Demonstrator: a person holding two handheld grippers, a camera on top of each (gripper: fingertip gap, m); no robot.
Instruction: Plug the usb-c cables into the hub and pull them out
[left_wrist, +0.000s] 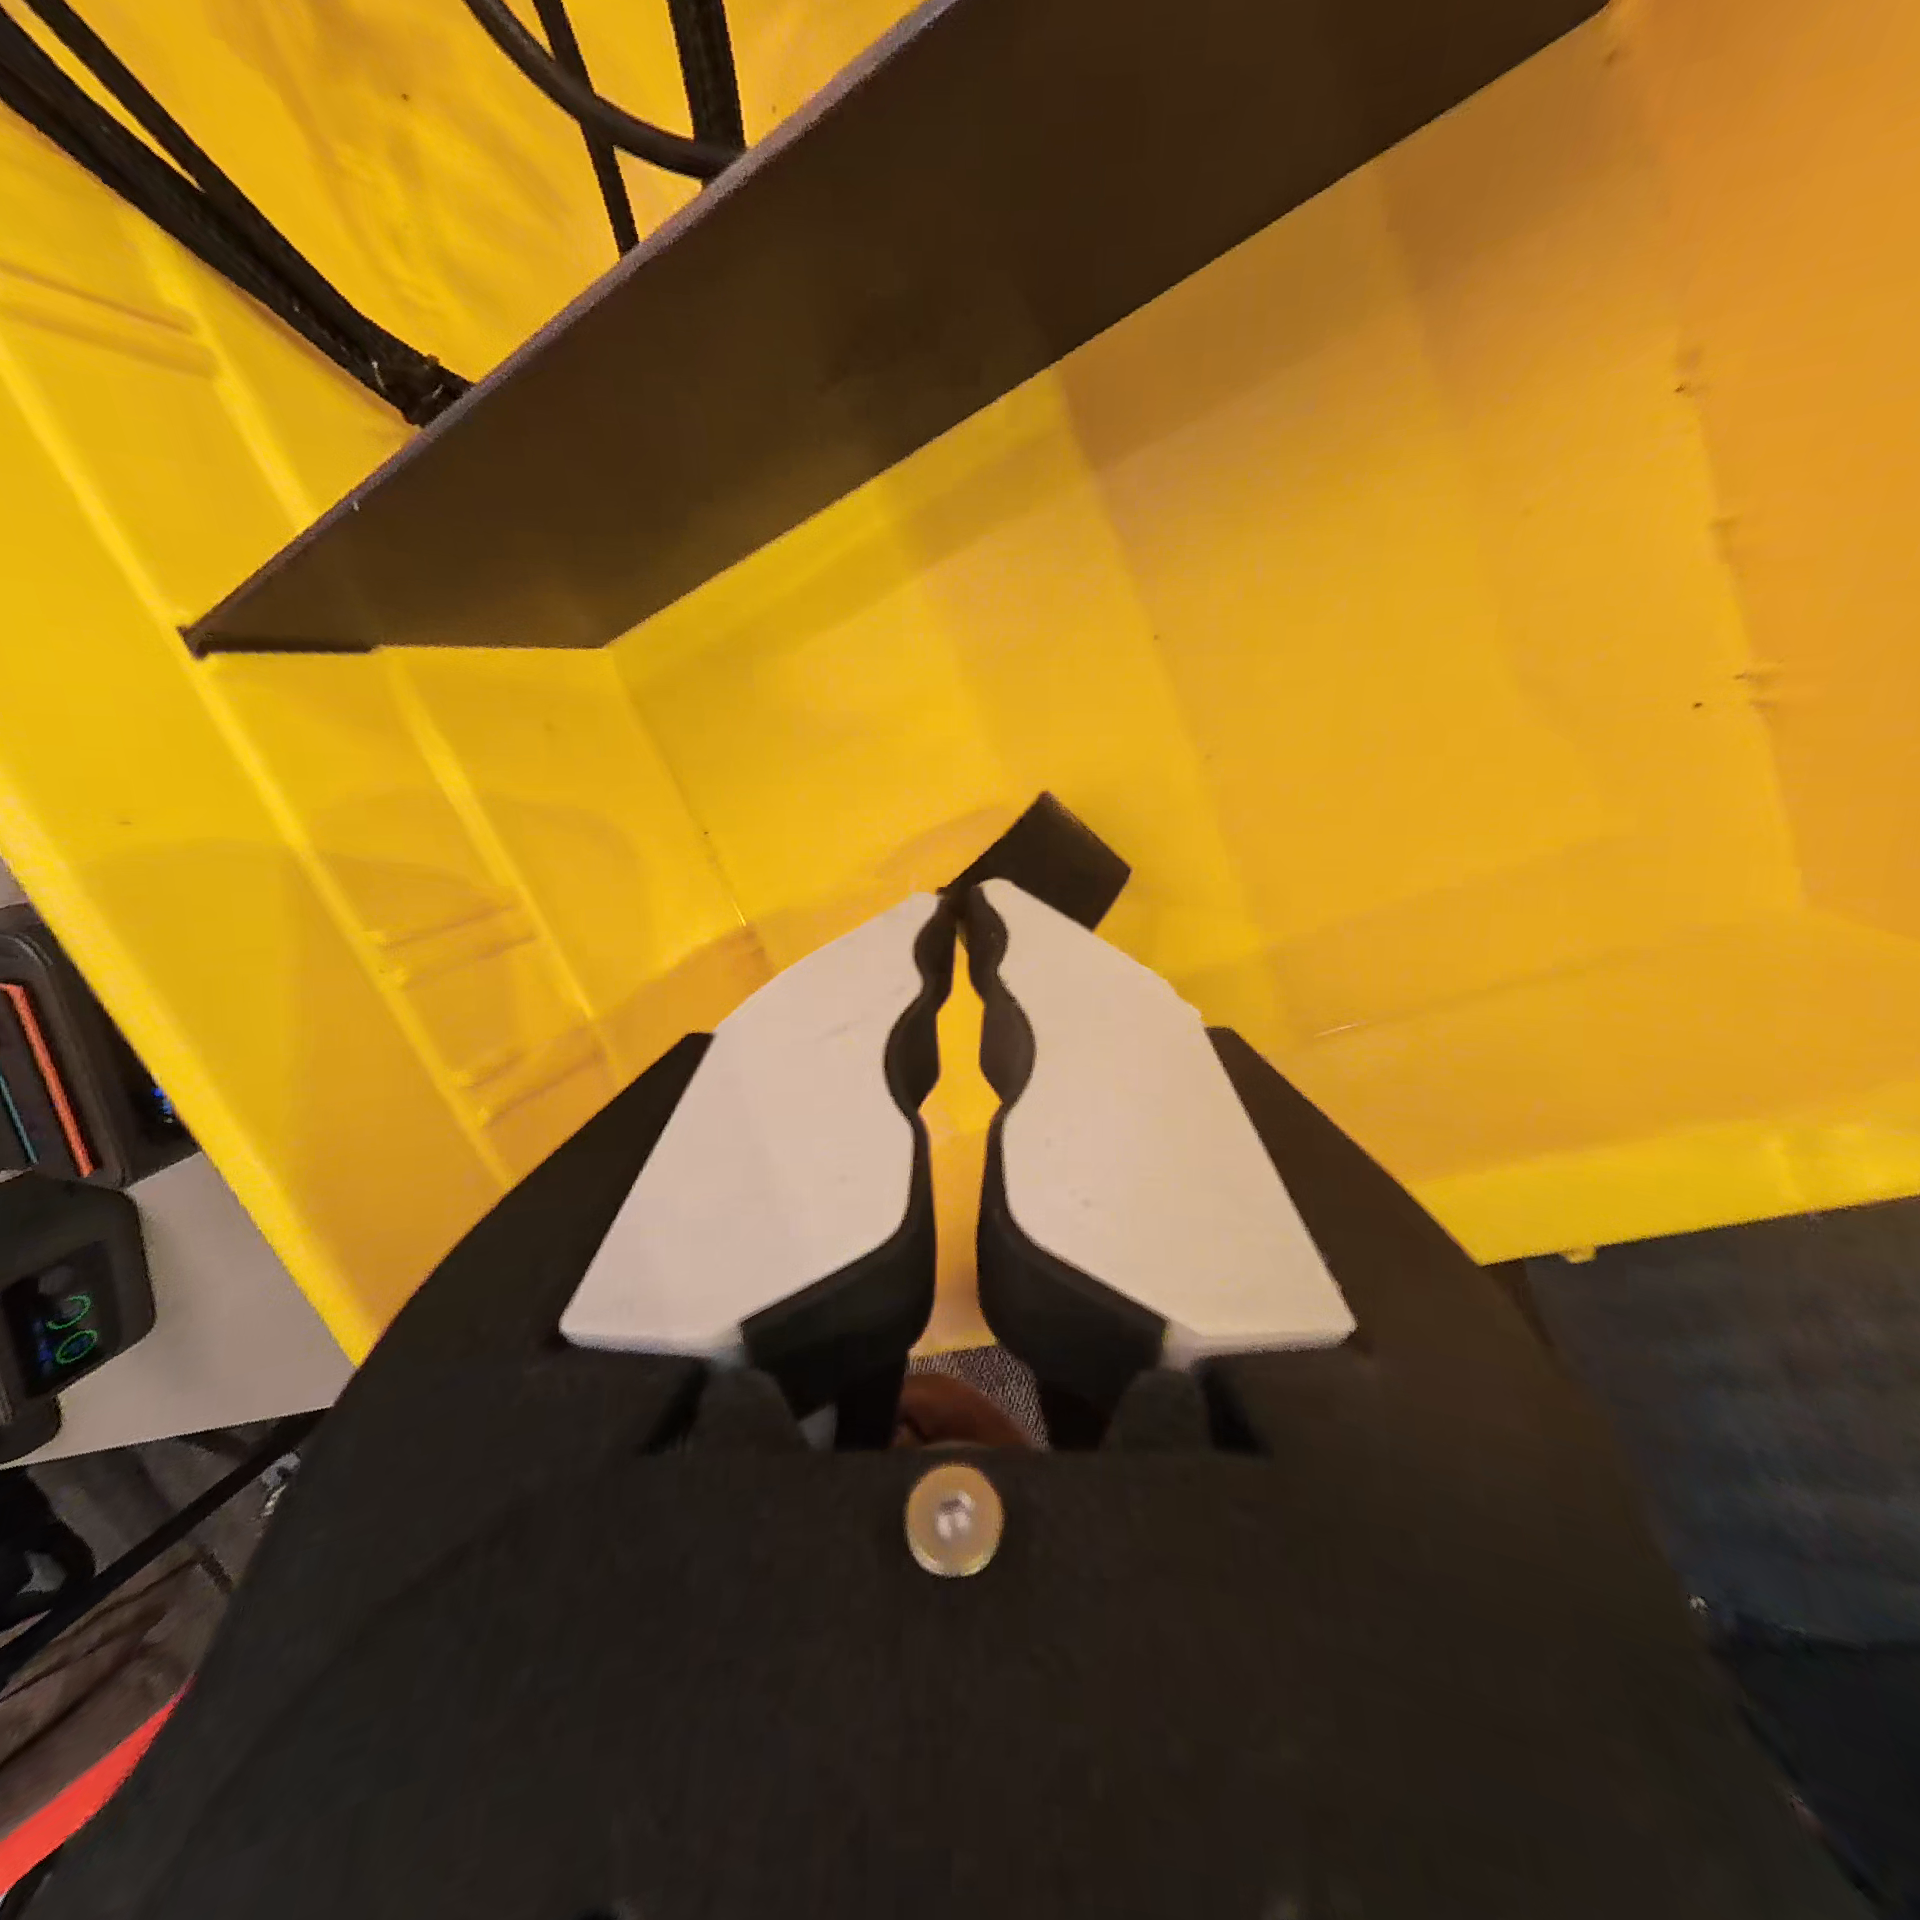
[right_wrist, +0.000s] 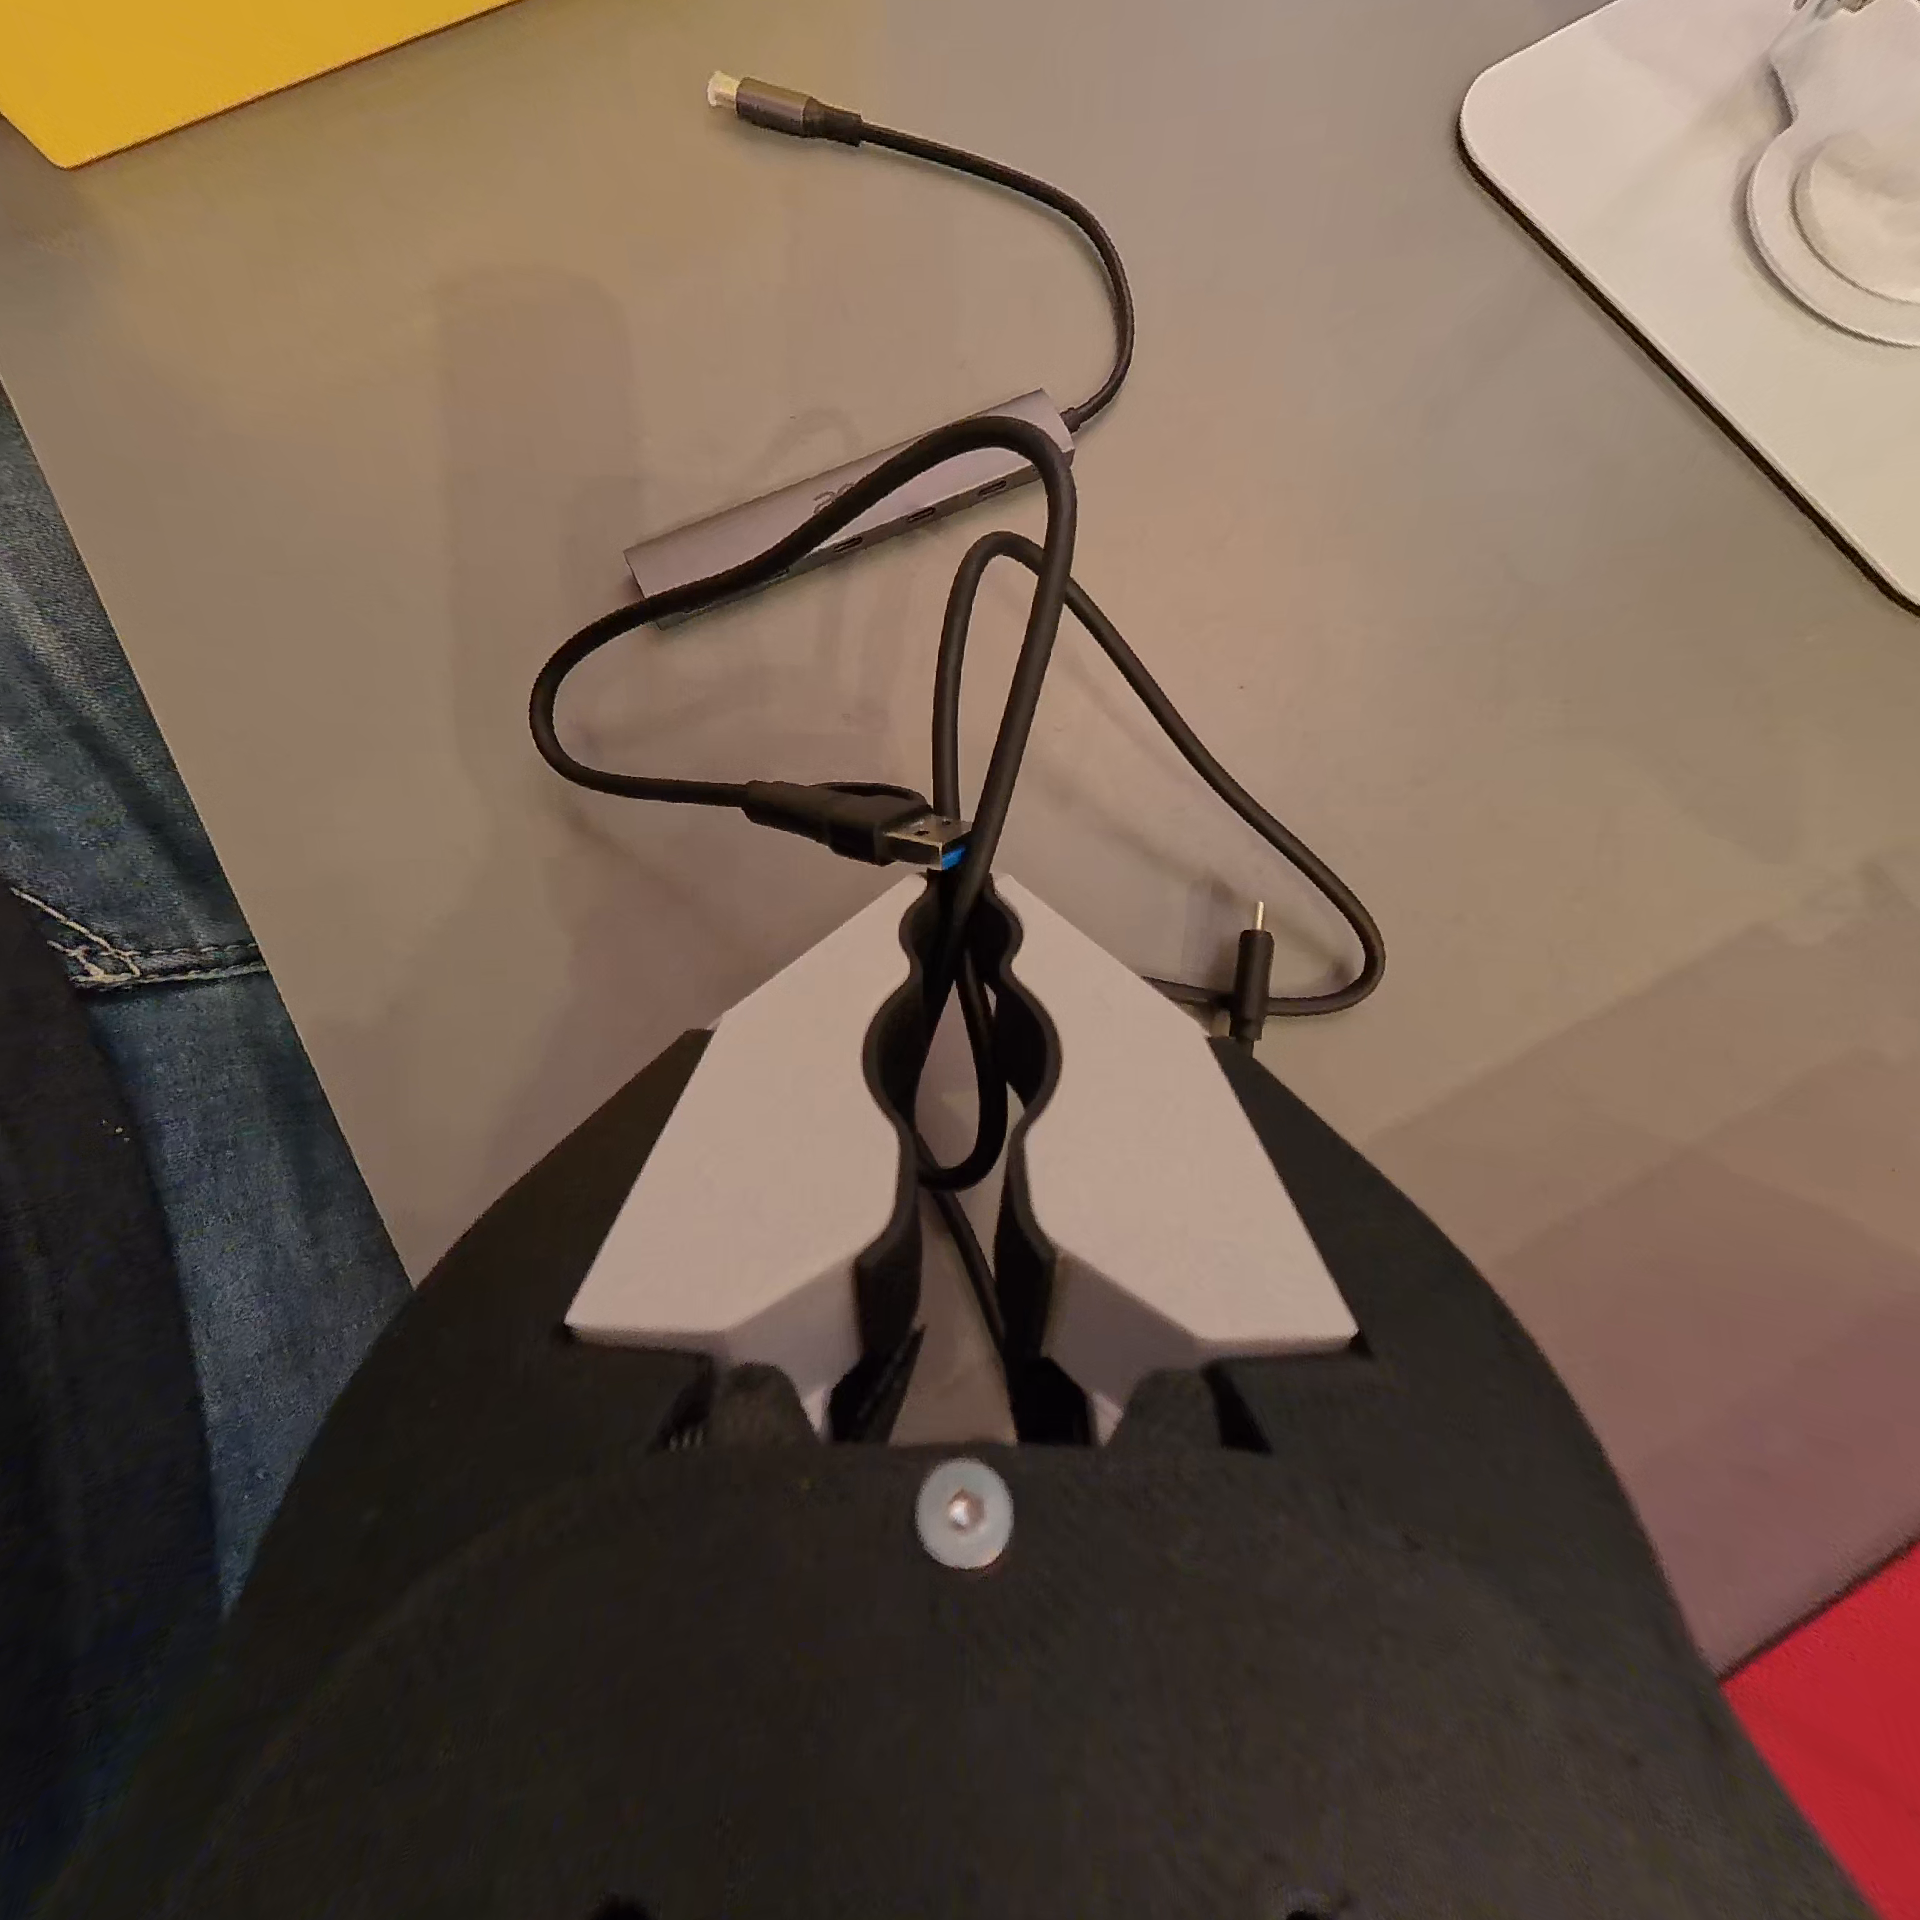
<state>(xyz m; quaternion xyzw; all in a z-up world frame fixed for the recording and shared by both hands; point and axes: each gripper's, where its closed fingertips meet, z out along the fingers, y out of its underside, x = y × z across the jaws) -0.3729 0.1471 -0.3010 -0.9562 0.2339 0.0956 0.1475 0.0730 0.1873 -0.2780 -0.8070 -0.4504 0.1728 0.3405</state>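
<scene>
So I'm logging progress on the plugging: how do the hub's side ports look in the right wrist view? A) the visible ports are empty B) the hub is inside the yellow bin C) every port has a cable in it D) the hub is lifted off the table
A: the hub lies flat on the grey table with its visible slots bare, while the right gripper holds a bunched black cable in front of it.

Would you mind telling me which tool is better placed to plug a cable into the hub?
Right tool: shut on the cable, hub ahead. Left tool faces a yellow bin.
</scene>
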